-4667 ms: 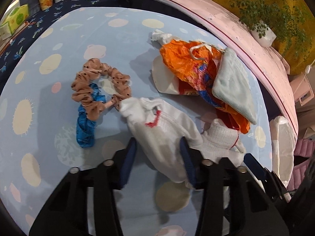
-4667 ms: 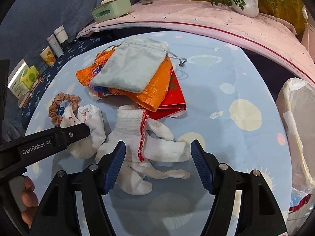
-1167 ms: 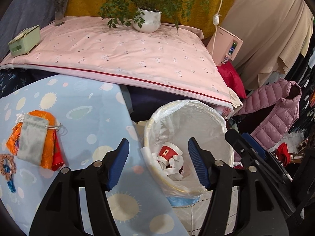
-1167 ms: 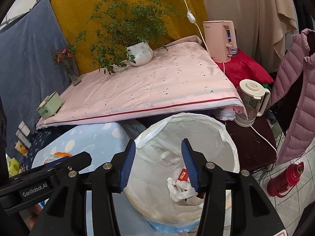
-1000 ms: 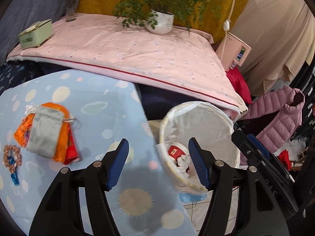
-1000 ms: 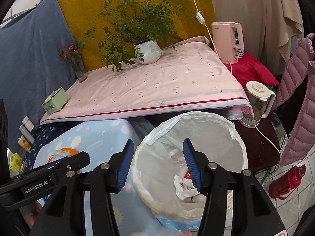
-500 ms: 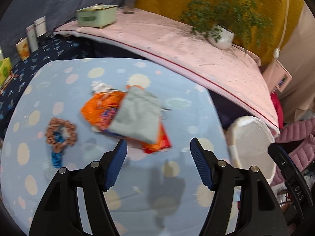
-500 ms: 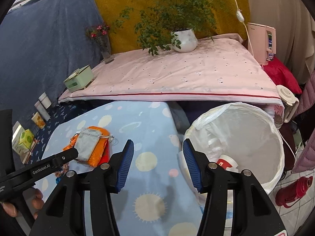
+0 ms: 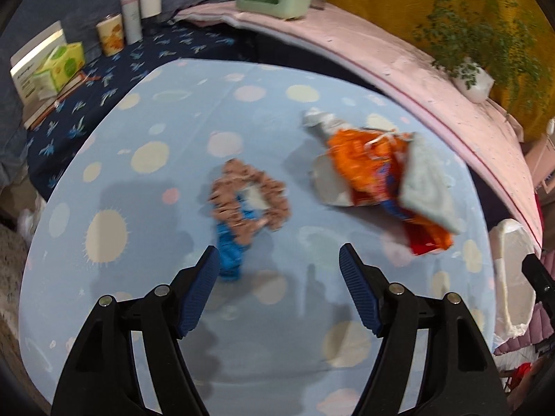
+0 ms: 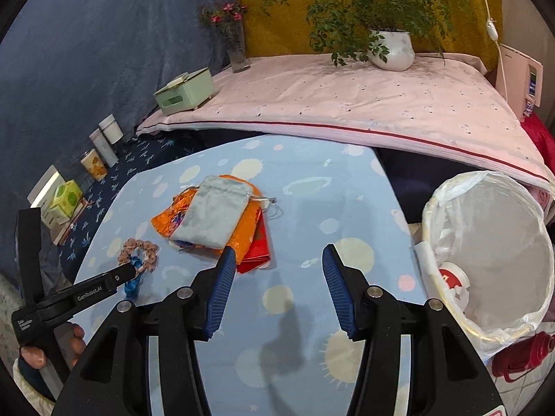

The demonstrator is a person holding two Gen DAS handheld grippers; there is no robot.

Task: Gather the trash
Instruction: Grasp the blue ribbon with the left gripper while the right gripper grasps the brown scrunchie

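Note:
My left gripper [image 9: 279, 263] is open and empty above the blue spotted table [image 9: 145, 208]. A brown scrunchie [image 9: 249, 194] on a blue scrunchie [image 9: 229, 253] lies just ahead of its left finger. An orange wrapper [image 9: 360, 159], a grey drawstring pouch [image 9: 426, 187] and a red packet [image 9: 423, 242] lie piled to the right. My right gripper [image 10: 275, 263] is open and empty above the table, near the same pile: pouch [image 10: 211, 211], orange wrapper [image 10: 166, 222], red packet [image 10: 255, 253]. The lined trash bin [image 10: 485, 242] stands right of the table, holding a red cup [image 10: 449, 277].
A pink-covered table [image 10: 347, 104] stands behind with a potted plant [image 10: 392, 48], a green box [image 10: 184, 92] and a flower vase [image 10: 236, 45]. Jars and boxes [image 9: 104, 38] line the dark blue cloth at left. A red bottle [image 10: 520, 357] stands by the bin.
Both grippers have swung from over the bin back to the table. The white socks that lay on the table earlier are gone from it. Both grippers are open.

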